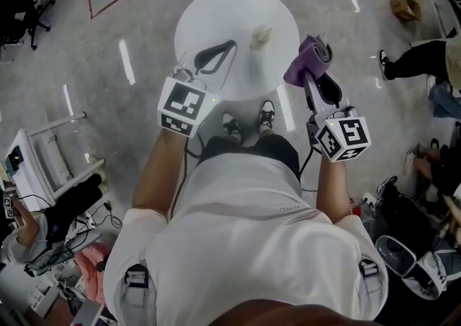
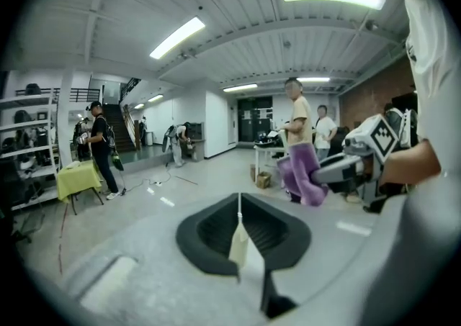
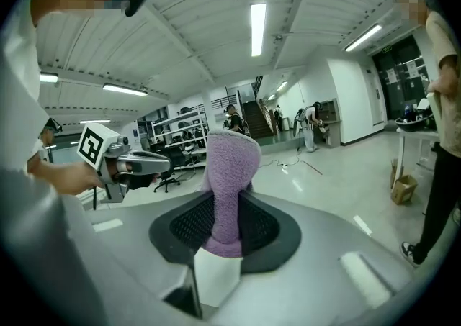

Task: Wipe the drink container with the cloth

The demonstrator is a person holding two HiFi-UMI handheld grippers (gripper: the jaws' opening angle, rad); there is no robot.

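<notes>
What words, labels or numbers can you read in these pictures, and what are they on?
No text can be read.
Shirt print: too small to read.
Left cube and right cube: square marker patterns only, no words.

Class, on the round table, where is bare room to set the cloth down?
Bare: the table's far half, between its rim and the cream container. Crowded: the near-left edge under the shut left gripper, and the right edge beside the right gripper holding the cloth.
</notes>
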